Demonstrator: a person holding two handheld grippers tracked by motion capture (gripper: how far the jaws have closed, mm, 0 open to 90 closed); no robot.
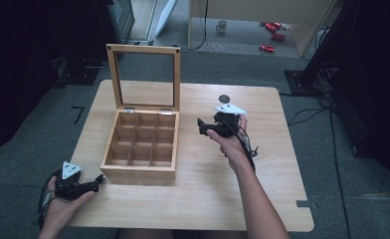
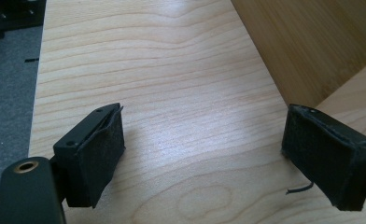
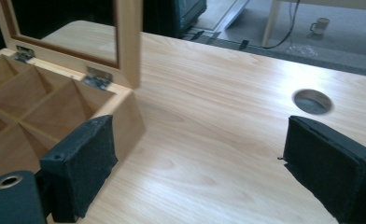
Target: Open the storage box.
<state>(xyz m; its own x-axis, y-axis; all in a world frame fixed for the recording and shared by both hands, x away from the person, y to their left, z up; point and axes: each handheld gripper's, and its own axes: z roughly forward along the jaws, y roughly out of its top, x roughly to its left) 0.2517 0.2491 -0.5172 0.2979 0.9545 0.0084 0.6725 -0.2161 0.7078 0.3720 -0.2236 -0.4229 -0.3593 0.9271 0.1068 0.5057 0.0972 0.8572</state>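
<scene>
Wooden box (image 1: 141, 144) mid-bench (image 1: 243, 199), lid up, all nine cells empty. Left claw (image 1: 99, 178) off its near-left corner, right claw (image 1: 201, 125) just beside its right wall; both agape, holding nothing. Nothing begun yet, apparently.

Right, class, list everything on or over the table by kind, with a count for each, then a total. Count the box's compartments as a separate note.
Wooden box with its lid open: 1
Handheld tool: 2, left tool and right tool, both open
Round hole in the table top: 1
Total: 4
Note: the box has 9 compartments, all empty.
</scene>
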